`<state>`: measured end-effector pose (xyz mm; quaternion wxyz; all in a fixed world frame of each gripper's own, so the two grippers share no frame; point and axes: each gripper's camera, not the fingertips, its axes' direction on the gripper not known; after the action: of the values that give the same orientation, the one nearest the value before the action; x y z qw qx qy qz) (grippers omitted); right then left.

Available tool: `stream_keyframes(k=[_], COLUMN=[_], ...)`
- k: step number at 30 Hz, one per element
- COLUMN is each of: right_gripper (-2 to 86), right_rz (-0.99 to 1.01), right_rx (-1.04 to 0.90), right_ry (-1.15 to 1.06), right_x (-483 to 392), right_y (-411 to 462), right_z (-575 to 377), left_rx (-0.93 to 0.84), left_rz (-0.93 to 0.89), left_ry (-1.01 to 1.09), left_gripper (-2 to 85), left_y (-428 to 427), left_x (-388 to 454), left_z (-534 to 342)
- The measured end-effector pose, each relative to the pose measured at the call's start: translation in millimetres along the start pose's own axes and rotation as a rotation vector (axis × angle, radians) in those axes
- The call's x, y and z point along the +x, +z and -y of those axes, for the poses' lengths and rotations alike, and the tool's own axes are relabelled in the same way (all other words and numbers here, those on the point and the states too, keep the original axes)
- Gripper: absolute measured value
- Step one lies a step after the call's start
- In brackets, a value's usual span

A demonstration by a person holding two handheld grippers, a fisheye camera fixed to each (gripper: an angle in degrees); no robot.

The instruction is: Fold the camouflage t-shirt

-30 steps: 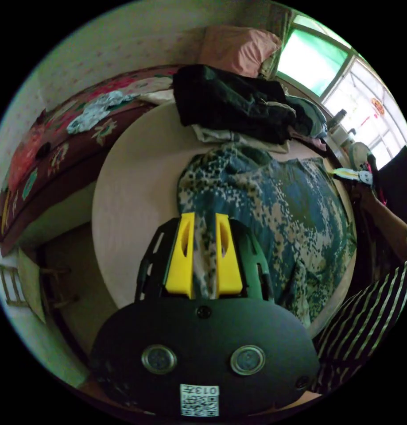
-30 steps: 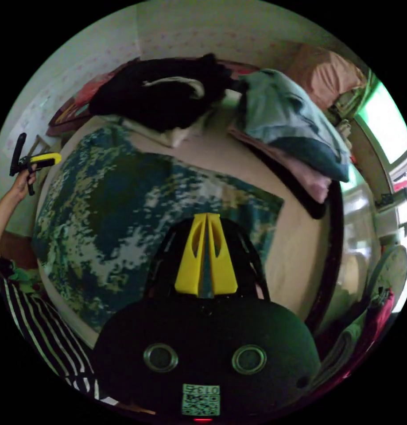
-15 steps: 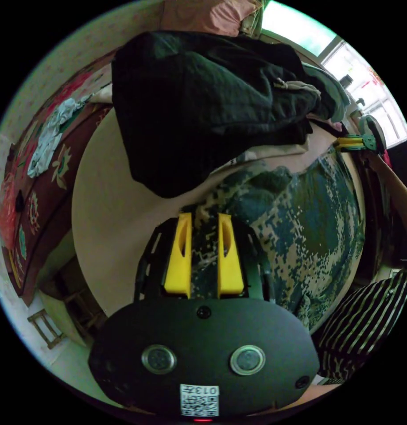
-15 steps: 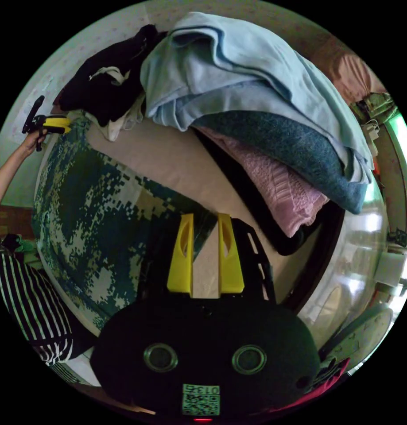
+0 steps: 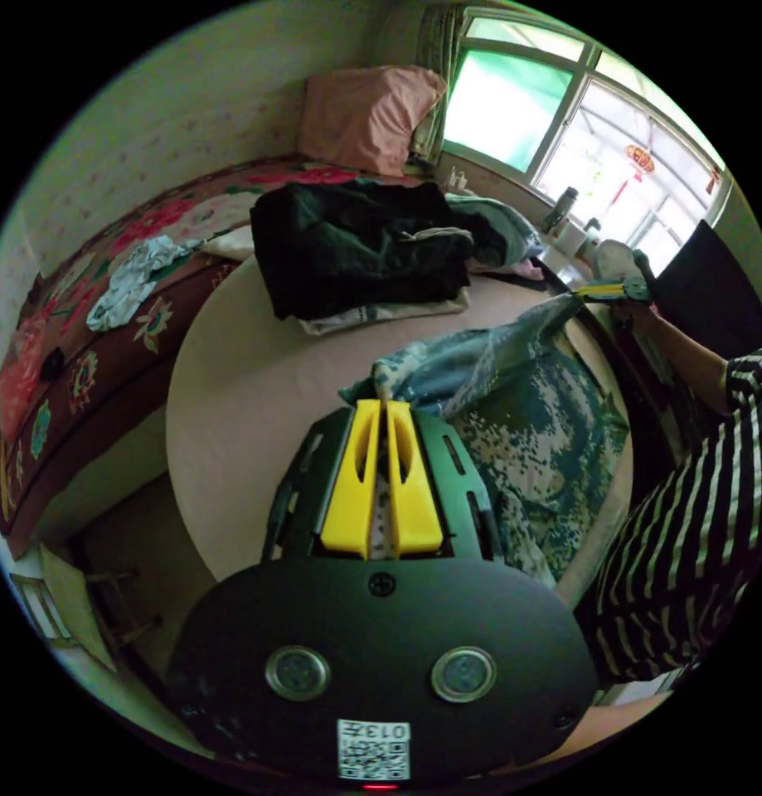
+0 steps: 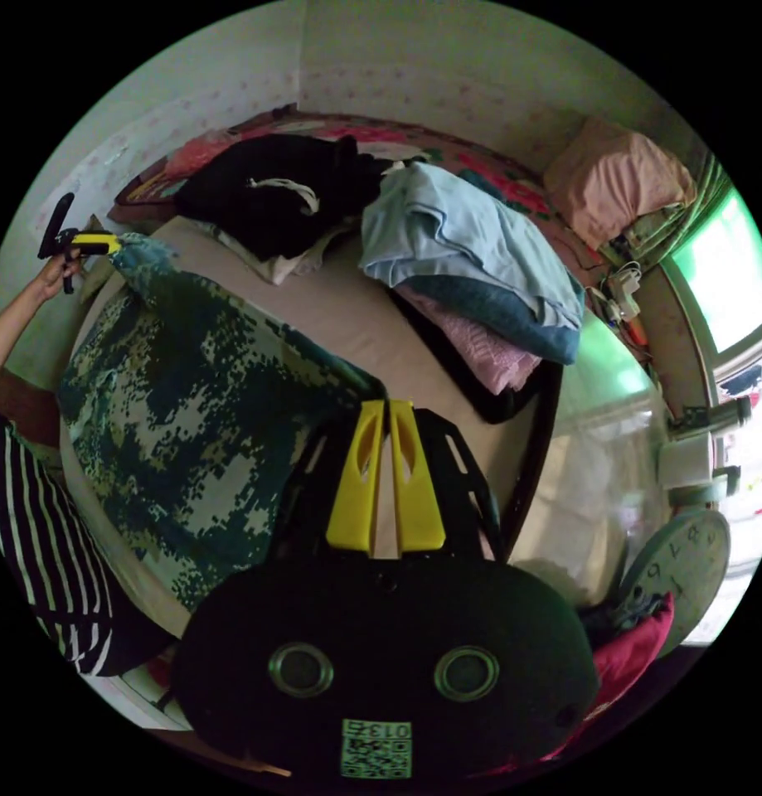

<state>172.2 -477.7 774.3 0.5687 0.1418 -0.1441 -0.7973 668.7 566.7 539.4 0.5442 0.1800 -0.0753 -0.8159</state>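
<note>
A round table (image 5: 231,414) carries a heap of black clothes (image 5: 356,245) and a stack of light blue, dark blue and pink garments (image 6: 480,290). Behind it stands a bed with a flowered cover (image 5: 90,332) and a pink pillow (image 5: 360,116). A clock (image 6: 679,564) is near the window (image 5: 513,104).

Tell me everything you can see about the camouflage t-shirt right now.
The camouflage t-shirt is soft fabric in a pixelated print of teal, dark green and beige. It lies spread over the near side of the round table, one edge hanging off toward the person in the striped top. The left gripper is shut on one bunched corner and the right gripper on another, lifting that edge into a raised ridge. It lies apart from the dark clothes pile.
</note>
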Motion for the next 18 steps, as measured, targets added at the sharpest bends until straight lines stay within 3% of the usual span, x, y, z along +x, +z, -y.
stream_keyframes(k=[4,8,13,18], right_gripper=[0.7,0.7,0.6,0.6], right_rz=[-0.027,-0.064,-0.116,-0.134], right_rx=[-0.015,-0.057,-0.159,-0.116], right_ry=[0.031,0.084,0.140,0.179], right_x=[-33,-64,-89,-96], right_y=[-20,-20,-8,-35], right_z=[-64,-115,-169,-208], left_rx=[0.024,-0.060,-0.172,-0.149], left_rz=[-0.032,-0.063,-0.063,-0.042], left_ry=[-0.034,-0.060,-0.076,-0.055], left_gripper=[0.4,0.5,0.5,0.6], left_y=[-28,-22,-1,-15], left_x=[23,47,66,81], left_z=[-59,-111,-149,-167])
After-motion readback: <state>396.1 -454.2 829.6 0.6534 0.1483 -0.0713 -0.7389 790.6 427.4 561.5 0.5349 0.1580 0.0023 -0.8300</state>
